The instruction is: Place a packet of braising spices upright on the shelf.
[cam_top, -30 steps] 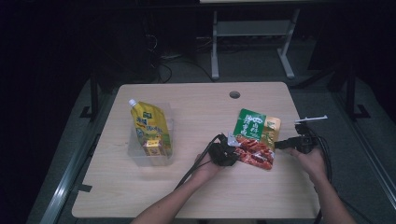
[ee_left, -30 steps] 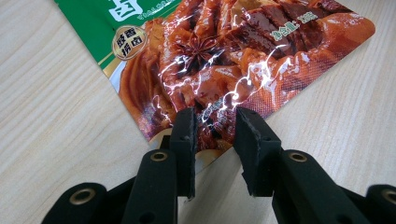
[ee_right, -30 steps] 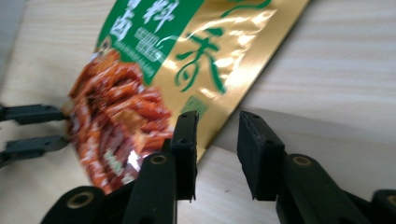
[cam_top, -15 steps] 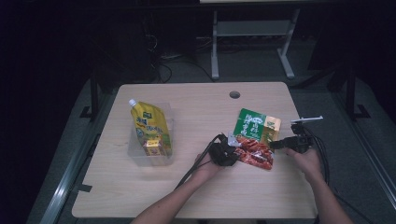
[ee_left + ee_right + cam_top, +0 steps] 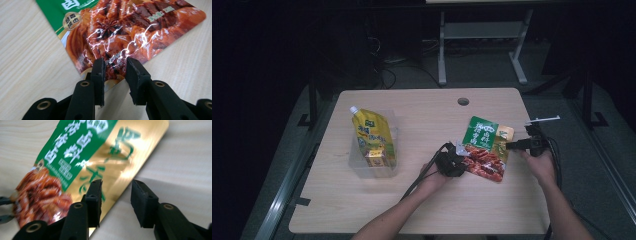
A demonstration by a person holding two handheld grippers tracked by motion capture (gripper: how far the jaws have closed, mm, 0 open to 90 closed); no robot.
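Table (image 5: 422,200) of pale wood, dark room

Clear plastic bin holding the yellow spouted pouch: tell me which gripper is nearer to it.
Left. The left gripper sits just right of the clear plastic bin, at the green and red snack packet's near corner; the right gripper is beyond the packet's far edge.

A pale wooden table (image 5: 412,210) with a round cable hole (image 5: 463,101) stands in a dark room; a grey metal frame (image 5: 482,35) stands behind it.
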